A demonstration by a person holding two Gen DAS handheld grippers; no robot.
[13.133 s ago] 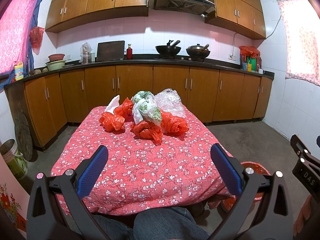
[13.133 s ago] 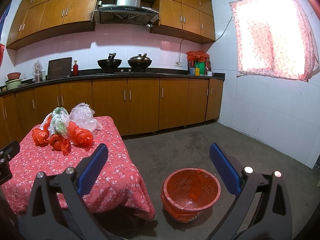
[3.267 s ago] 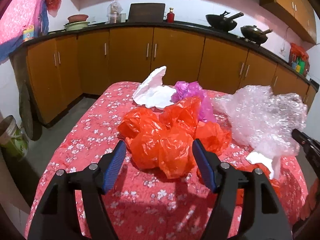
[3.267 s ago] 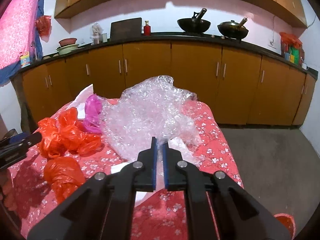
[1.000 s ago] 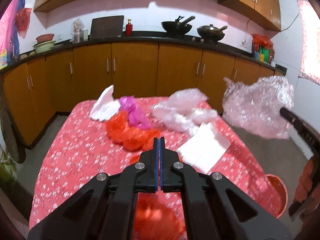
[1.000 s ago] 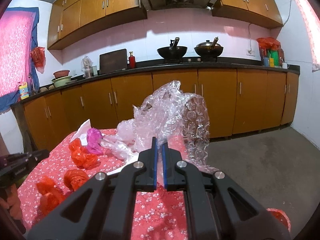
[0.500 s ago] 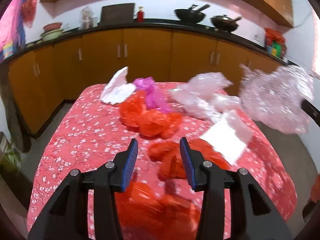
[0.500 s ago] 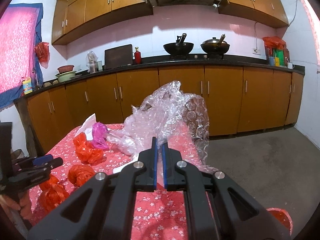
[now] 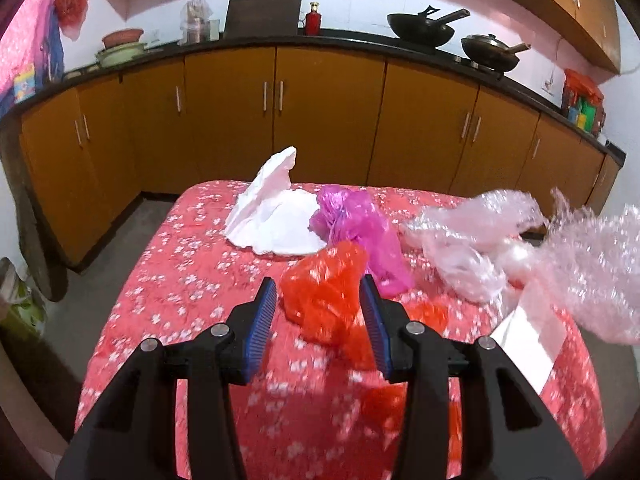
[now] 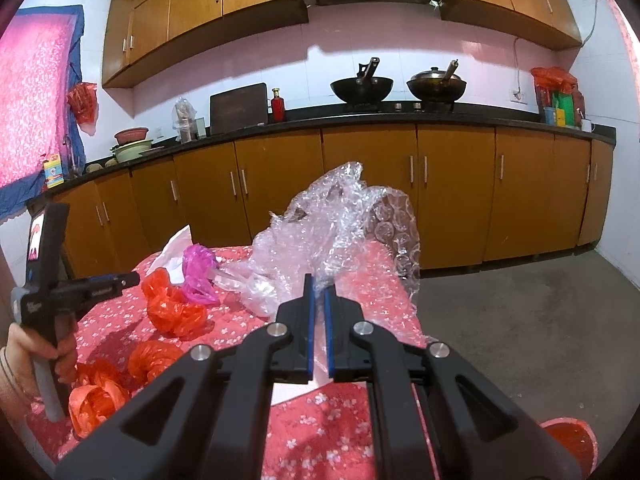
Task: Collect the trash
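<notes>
Left hand-held gripper unclenched, straddling red bag straight ahead; right hand-held gripper clamps bubble wrap.

Red bin cut off at frame edge; near tablecloth motion-blurred

The right gripper was clamped on a crumpled sheet of bubble wrap, held up above the red flowered tablecloth. At the left edge a hand gripped the left gripper, which pointed toward crumpled orange bags and a pink bag on the table. A white paper lay behind them. An orange bin's rim showed at lower right.
</notes>
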